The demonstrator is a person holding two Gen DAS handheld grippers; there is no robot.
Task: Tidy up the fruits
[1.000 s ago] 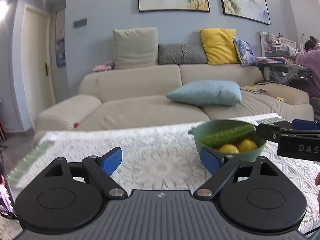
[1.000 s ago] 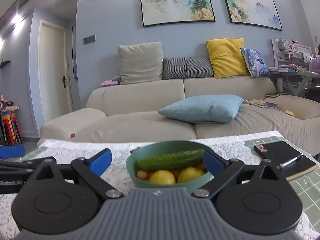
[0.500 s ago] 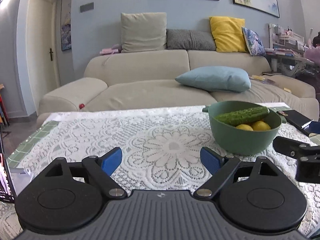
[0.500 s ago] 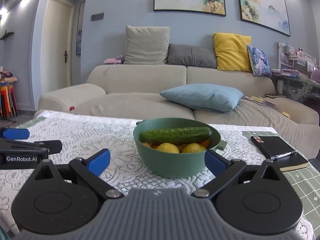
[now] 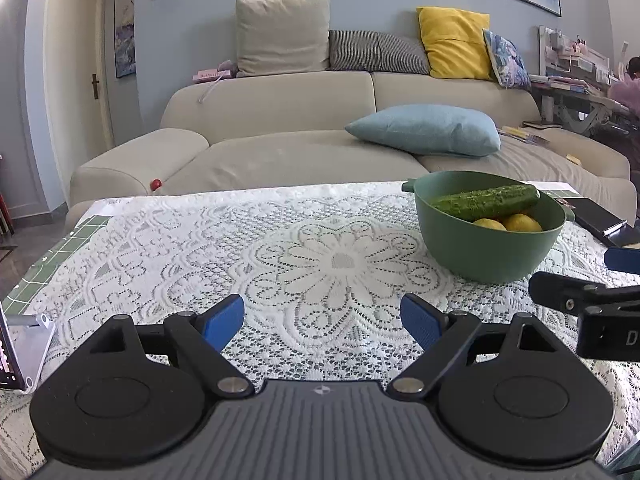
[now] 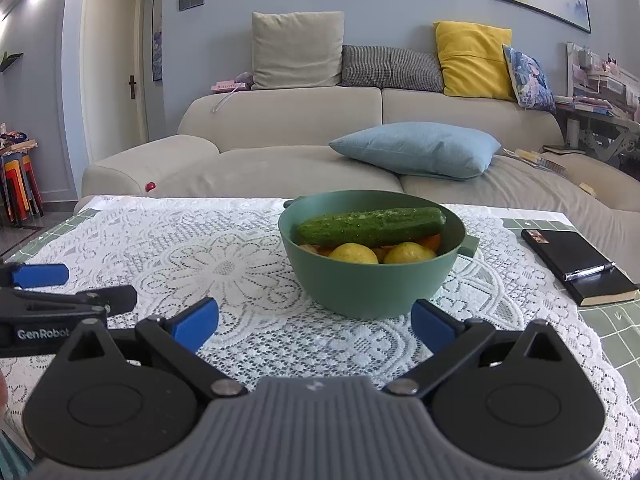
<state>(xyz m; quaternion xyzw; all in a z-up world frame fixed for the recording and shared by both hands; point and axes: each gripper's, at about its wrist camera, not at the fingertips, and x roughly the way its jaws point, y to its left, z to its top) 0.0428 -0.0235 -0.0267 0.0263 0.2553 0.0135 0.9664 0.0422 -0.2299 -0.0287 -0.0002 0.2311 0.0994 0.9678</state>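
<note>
On the white lace-covered table [image 6: 248, 332] everything is sitting low and flat; going large to small: round green plastic bowl [image 6: 372, 280] is standing mid-table, long dark-green cucumber [image 6: 370, 226] is lying across its rim on top, two yellow lemons [image 6: 356, 254] plus some orange pieces are nesting under it. Black notebook with pen [image 6: 576, 268] is lying right of the bowl, apart from it. No loose fruit is showing on the cloth, so produce is all lying in the bowl; this is fitting either a filled bowl at the end or a full bowl waiting to be sorted out.

Either way, any reach is needing to come over the rim from above, taking the cucumber across its width, since it is blocking the lemons.

Right gripper [image 6: 314, 320] is hovering level just in front of the bowl, fingers spread wide, gripping nothing. Left gripper [image 5: 322, 320] is hanging over bare lace, left of the bowl, likewise spread and carrying nothing.
</note>
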